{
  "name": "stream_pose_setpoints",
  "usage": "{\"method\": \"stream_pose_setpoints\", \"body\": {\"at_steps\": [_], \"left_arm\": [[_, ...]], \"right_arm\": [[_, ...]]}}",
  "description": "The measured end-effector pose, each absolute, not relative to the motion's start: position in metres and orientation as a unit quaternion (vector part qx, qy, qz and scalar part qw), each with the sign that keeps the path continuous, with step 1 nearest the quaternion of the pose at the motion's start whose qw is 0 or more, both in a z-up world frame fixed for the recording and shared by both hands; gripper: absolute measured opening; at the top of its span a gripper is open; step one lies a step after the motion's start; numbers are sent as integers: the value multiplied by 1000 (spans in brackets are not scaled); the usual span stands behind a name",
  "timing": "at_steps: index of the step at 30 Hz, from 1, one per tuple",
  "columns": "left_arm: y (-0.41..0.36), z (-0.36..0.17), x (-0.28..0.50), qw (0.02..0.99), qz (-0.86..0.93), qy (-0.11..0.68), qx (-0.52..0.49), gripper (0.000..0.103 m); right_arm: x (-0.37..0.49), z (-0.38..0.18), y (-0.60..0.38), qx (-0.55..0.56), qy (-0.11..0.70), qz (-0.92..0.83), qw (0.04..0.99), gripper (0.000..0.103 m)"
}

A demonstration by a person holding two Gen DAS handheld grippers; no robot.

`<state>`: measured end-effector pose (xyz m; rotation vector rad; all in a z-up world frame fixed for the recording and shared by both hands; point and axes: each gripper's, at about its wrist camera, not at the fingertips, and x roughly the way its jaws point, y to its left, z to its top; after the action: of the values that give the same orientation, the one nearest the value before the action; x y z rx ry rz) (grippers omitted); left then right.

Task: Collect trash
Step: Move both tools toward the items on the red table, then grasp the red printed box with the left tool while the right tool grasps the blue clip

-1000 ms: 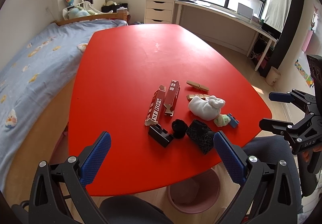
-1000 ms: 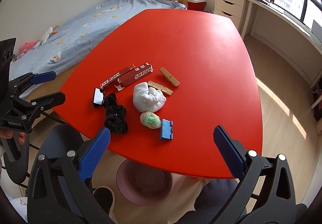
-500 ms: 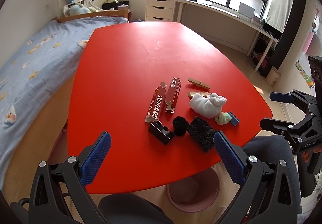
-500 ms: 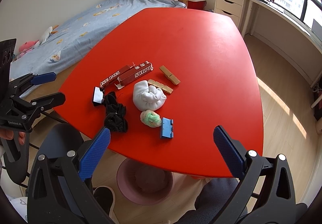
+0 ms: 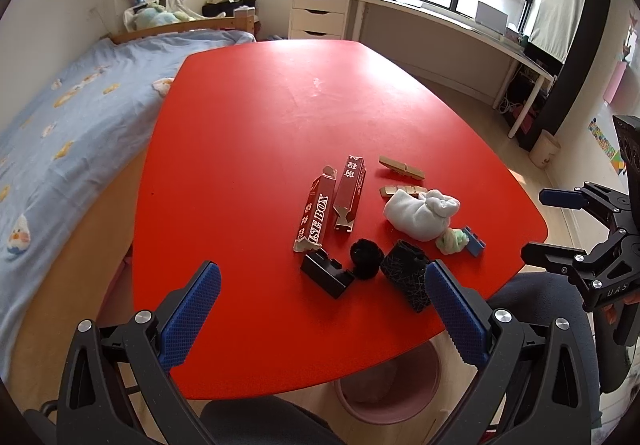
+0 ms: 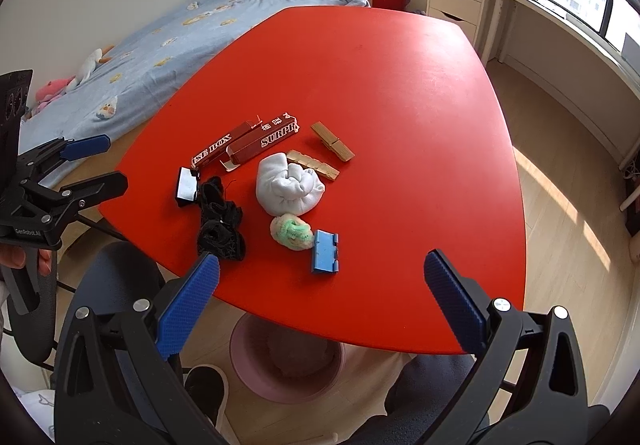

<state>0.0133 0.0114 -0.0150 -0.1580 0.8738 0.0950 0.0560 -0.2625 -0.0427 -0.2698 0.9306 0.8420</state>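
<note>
Litter lies clustered near the front edge of the red table (image 5: 260, 117): two red cartons (image 5: 334, 201), two wooden clothespins (image 5: 402, 170), a white rolled cloth (image 5: 416, 215), a green-white wad (image 5: 452, 242), a blue clip (image 6: 325, 257), a black block (image 5: 326, 274), a black fuzzy ball (image 5: 364, 256) and a black mesh bundle (image 5: 406, 275). My left gripper (image 5: 321, 267) hovers open just short of the black pieces. My right gripper (image 6: 322, 257) hangs open over the table's edge near the blue clip. Neither holds anything.
A pink bin (image 6: 286, 361) stands on the floor under the table's front edge. A bed (image 5: 60, 133) runs along the left side. A black chair (image 6: 116, 285) sits by the table. White drawers (image 5: 320, 9) and a long desk (image 5: 452, 25) line the windows.
Both views drift only slightly. Nothing on the table has moved, and both grippers stay open.
</note>
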Motion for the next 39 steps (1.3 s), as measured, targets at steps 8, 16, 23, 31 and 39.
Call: {"method": "stream_pose_setpoints", "body": {"at_steps": [8, 16, 23, 31, 39], "left_arm": [[23, -23, 44, 891, 37, 449, -59, 98], [34, -46, 81, 863, 22, 503, -39, 98], [38, -62, 99, 844, 12, 536, -32, 97], [34, -70, 110, 836, 4, 548, -23, 78], [34, -69, 114, 840, 10, 543, -16, 47]], "right_arm": [[71, -54, -253, -148, 439, 384, 798, 100], [83, -77, -246, -181, 477, 368, 777, 100], [87, -89, -242, -179, 485, 379, 767, 99], [86, -99, -233, -185, 495, 387, 756, 71], [83, -104, -233, -188, 495, 390, 753, 42]]}}
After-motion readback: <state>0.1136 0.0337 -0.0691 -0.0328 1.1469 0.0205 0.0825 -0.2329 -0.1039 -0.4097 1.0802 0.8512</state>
